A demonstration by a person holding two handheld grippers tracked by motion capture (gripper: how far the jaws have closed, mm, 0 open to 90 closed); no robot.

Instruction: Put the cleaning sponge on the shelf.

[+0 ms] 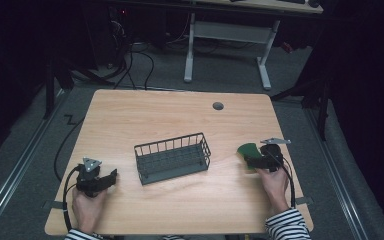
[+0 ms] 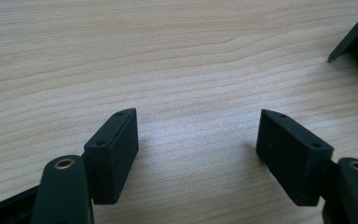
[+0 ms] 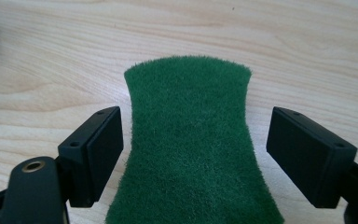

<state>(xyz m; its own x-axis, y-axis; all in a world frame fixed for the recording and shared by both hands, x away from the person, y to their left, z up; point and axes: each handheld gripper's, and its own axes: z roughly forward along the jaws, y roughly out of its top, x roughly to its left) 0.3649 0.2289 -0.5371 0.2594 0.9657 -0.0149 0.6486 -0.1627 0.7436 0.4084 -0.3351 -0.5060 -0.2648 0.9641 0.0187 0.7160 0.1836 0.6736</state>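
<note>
One green scouring pad, one wire basket, two grippers on a wooden table.

The right gripper (image 3: 193, 154) sits at the frame's right, jaws apart astride the green scouring pad (image 3: 191, 144) without pressing it; the left gripper (image 2: 198, 149), lower left, gapes over bare table (image 2: 168, 56); the wire basket (image 1: 172, 157) stands at centre; both hands rest low.

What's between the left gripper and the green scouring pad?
The dark wire basket stands between the left gripper and the green scouring pad, with bare table either side of it. The high view shows this.
</note>
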